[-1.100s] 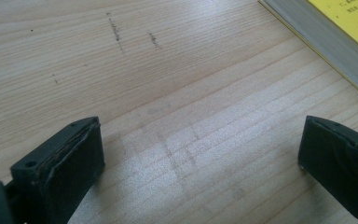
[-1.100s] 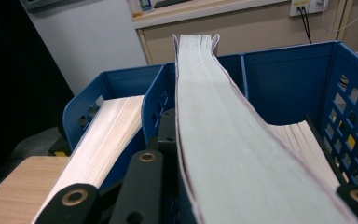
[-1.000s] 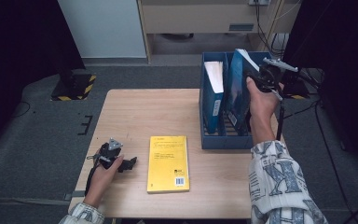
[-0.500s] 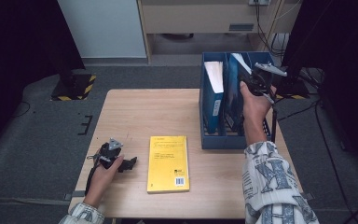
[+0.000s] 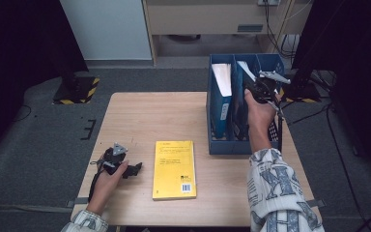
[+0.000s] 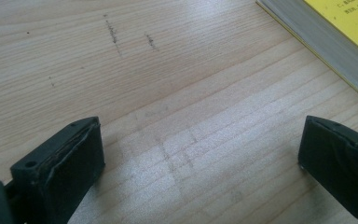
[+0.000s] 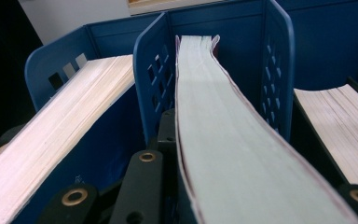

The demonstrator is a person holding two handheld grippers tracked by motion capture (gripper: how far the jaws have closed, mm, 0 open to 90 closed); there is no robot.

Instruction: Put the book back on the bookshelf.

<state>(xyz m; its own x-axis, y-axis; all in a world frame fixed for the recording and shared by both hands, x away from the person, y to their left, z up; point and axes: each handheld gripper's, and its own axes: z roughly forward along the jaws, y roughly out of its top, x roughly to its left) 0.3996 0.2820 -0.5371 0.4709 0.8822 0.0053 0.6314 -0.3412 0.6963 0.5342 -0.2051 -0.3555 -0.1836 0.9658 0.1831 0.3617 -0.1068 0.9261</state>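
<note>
A blue file rack [image 5: 244, 145] with upright dividers [image 7: 151, 79] stands at the table's right side. My right gripper [image 5: 261, 89] is shut on a thick blue-covered book [image 7: 223, 140], page edges up, which stands in the rack's middle slot [image 5: 245, 72]. Another book [image 5: 221, 79] fills the left slot [image 7: 60, 126], and a third book [image 7: 340, 126] stands to the right. A yellow book [image 5: 175, 169] lies flat near the table's front. My left gripper [image 5: 133, 170] rests on the table left of it, open over bare wood [image 6: 200, 163]; the yellow book's corner [image 6: 340, 28] lies just beyond.
The wooden table [image 5: 149, 116] has bare room across its left and middle. Dark stands and cables surround the table on the floor; a yellow-striped base [image 5: 77, 89] sits at the back left.
My right gripper has sunk with the blue book, from above the rack down into the middle slot. The left gripper and the yellow book have stayed put.
</note>
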